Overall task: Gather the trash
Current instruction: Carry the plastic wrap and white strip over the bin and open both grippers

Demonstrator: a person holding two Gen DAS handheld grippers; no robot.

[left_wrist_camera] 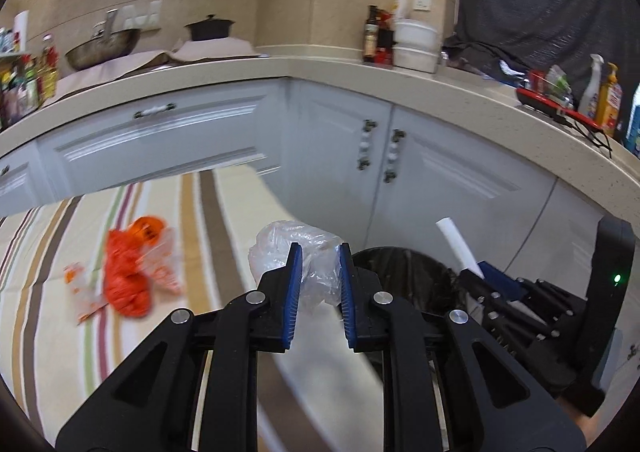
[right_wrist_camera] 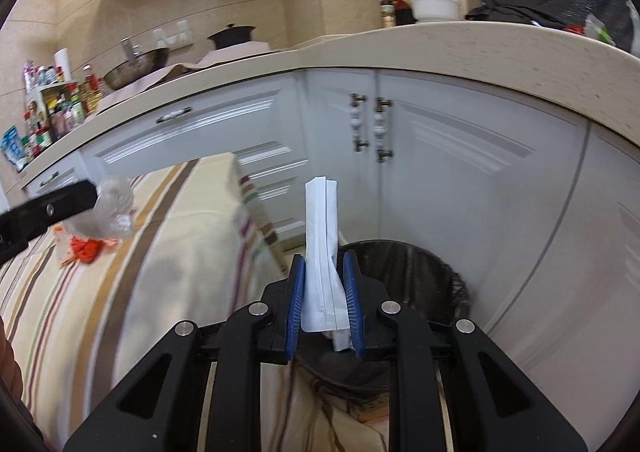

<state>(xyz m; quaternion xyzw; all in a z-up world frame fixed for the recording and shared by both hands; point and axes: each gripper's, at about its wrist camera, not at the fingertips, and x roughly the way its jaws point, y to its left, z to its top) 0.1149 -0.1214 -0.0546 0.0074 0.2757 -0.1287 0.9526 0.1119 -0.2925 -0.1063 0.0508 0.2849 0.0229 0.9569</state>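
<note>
while left gripper (left_wrist_camera: 319,252) grips clear plastic (left_wrist_camera: 280,248)

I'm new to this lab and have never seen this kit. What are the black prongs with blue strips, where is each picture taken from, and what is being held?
The prongs are two hand-held grippers; a person works one in each hand. Each picture comes from a wide-angle camera on one gripper, looking along its fingers, so straight edges bend.

In the left camera's view, the left gripper is shut on a crumpled clear plastic bag. In the right camera's view, the right gripper is shut on a folded white paper packet, held above a black-lined trash bin.

On the striped tablecloth lies an orange wrapper, not yet collected. Behind are the kitchen cabinets.
</note>
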